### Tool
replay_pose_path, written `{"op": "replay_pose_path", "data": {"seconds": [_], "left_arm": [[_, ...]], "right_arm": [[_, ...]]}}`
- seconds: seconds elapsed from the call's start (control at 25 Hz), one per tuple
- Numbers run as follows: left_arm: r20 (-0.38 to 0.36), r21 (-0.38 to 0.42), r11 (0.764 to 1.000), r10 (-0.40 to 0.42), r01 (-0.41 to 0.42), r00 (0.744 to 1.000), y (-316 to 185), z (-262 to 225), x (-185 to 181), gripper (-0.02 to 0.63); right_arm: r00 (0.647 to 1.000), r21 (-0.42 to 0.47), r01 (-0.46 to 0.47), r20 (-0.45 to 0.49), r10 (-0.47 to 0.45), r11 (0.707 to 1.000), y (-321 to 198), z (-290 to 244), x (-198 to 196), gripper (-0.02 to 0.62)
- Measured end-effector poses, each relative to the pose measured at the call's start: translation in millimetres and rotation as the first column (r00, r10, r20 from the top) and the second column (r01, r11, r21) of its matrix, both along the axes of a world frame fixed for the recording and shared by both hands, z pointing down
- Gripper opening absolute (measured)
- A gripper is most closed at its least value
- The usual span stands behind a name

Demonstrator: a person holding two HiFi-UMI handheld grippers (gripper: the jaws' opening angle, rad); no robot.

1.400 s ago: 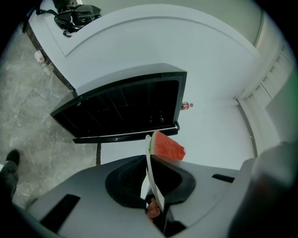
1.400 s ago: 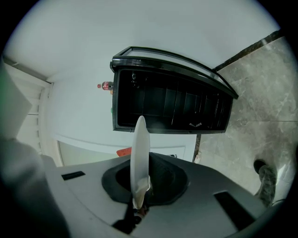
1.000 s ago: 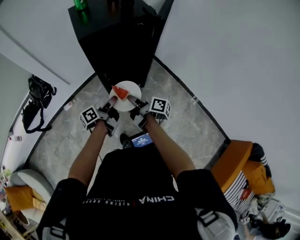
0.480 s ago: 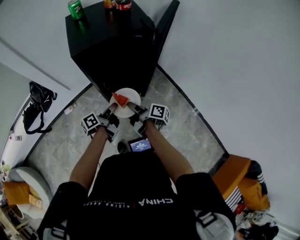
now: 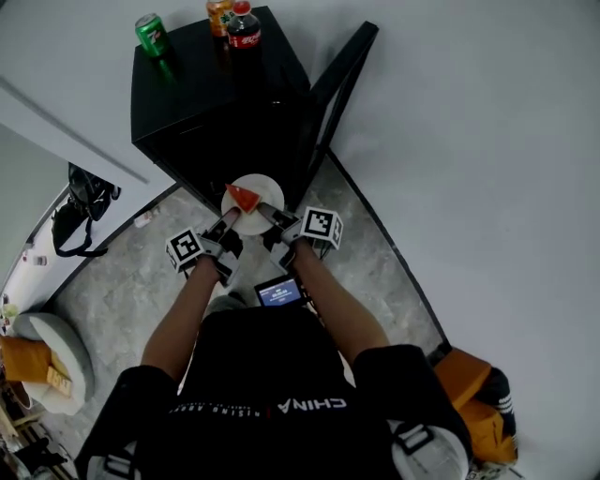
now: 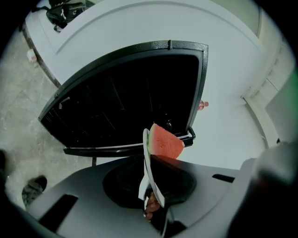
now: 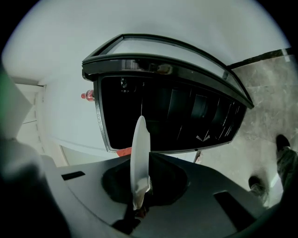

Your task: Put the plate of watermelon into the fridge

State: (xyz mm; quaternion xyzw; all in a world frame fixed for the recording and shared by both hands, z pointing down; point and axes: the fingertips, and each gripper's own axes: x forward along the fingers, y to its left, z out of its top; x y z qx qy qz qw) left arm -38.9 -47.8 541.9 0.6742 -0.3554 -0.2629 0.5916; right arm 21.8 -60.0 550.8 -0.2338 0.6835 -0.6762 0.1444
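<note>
The inside of the fridge [image 5: 225, 103] is almost wholly dark: in the left gripper view only faint lines of shelves show, and in the right gripper view little more than a few pale streaks. Both gripper views show the plate [image 6: 147, 158] edge-on as a thin white sliver, so its top surface is hidden there. From the right gripper view the watermelon slice [image 7: 123, 151] is reduced to a small red corner behind the rim. The fingers themselves are mostly sunk in the dark hollow of each gripper body. The orange can [image 5: 219, 9] on top of the fridge is cut off by the frame edge. An orange and striped bundle [image 5: 473, 412] at the lower right is too blurred to name.

There is one plate carrying one slice, red flesh with a green rind. It is held level in the air just in front of the open fridge, above the stone floor [image 5: 122, 281] and not inside. Two grippers carry it. The left gripper [image 5: 228, 217] has its fingers clenched on the near-left rim, and the right gripper [image 5: 269, 214] is clenched on the near-right rim. The fridge has one door [image 5: 337, 94], swung open to the right. Three drinks stand on its top: one green can [image 5: 150, 33], the orange can and one dark bottle [image 5: 244, 23] with a red cap. One black bag [image 5: 80, 211] lies on the floor to the left.
</note>
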Motion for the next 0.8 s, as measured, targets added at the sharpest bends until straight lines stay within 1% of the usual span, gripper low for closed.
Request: {"op": "replay_pose_path", "data": {"seconds": [0.08,0.2,0.36,0.44,0.56,0.64,0.8], "left_arm": [[0.008,0.006,1.000,-0.025,0.025,1.000,0,-3,-3,0.032],[-0.033,-0.029,0.999,-0.047,0.046,0.998,4,-4,-7,0.032],[-0.022,-0.003,0.998,-0.060,0.060,0.998,-4,-11,-18,0.031],[-0.036,-0.008,0.997,-0.073,0.073,0.997,-19,-8,-35,0.031],[-0.083,-0.026,0.995,-0.098,0.096,0.992,-36,-2,-55,0.029],[-0.105,-0.036,0.993,-0.115,0.112,0.988,-37,-1,-57,0.029],[-0.131,-0.053,0.987,-0.156,0.151,0.979,-43,0,-62,0.029]], "right_arm": [[1.000,0.004,0.009,0.010,-0.009,1.000,0,-3,-4,0.020],[1.000,0.003,0.003,0.028,-0.003,1.000,3,-6,-6,0.020],[0.999,0.003,-0.029,0.040,0.029,1.000,-3,-8,-15,0.021],[0.999,0.001,-0.035,0.026,0.035,0.999,-18,-3,-30,0.021],[1.000,0.009,-0.024,-0.002,0.024,1.000,-37,0,-51,0.021],[1.000,0.012,-0.017,-0.022,0.017,1.000,-39,-2,-52,0.021],[0.999,0.021,-0.015,-0.033,0.016,1.000,-42,-7,-52,0.021]]}}
